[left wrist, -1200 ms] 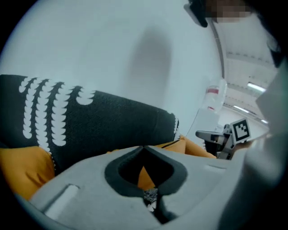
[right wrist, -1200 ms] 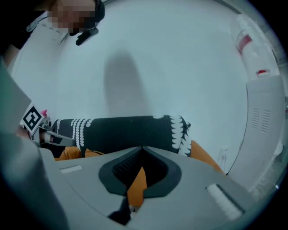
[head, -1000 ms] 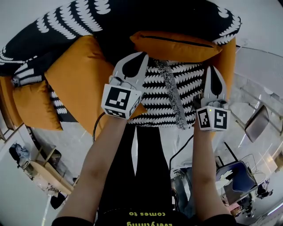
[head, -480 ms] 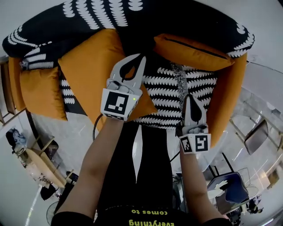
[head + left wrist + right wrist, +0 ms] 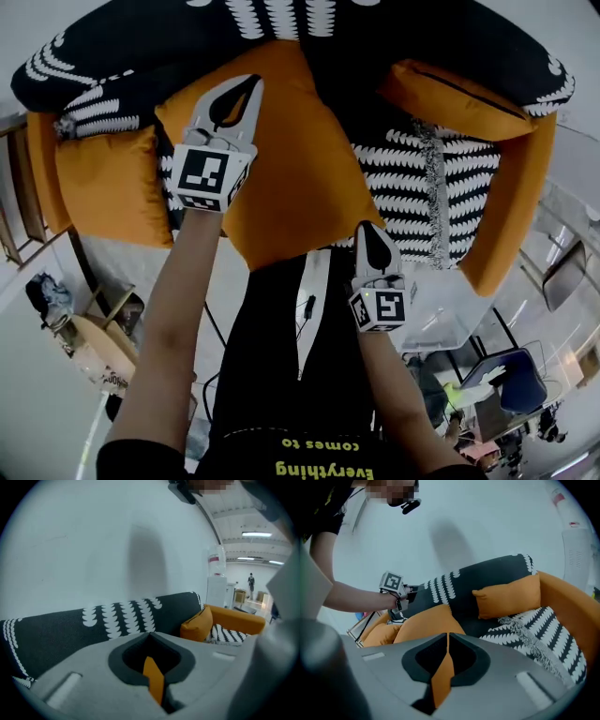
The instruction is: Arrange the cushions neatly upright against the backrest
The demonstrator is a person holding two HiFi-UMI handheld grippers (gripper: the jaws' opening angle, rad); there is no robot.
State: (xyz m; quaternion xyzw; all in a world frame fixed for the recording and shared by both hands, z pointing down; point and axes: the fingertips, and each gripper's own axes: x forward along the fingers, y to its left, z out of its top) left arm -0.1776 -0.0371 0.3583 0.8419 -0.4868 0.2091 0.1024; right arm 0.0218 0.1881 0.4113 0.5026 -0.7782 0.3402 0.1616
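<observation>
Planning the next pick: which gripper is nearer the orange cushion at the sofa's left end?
Left. The left gripper grips the big cushion just beside the end cushion; the right gripper, jaws opening around the big cushion's lower corner, is farther right.

Yellow lettering point(image 5: 314, 457) runs across the person's black shirt point(image 5: 246, 444) at the near edge of the head view (upside down from that camera). The upper line reads "comes to" and the line under it reads "Everything", partly cut by the frame. Far off to the right in the left gripper view, a white unit point(image 5: 216, 585) carries a red label point(image 5: 214, 558), too small to read.
</observation>
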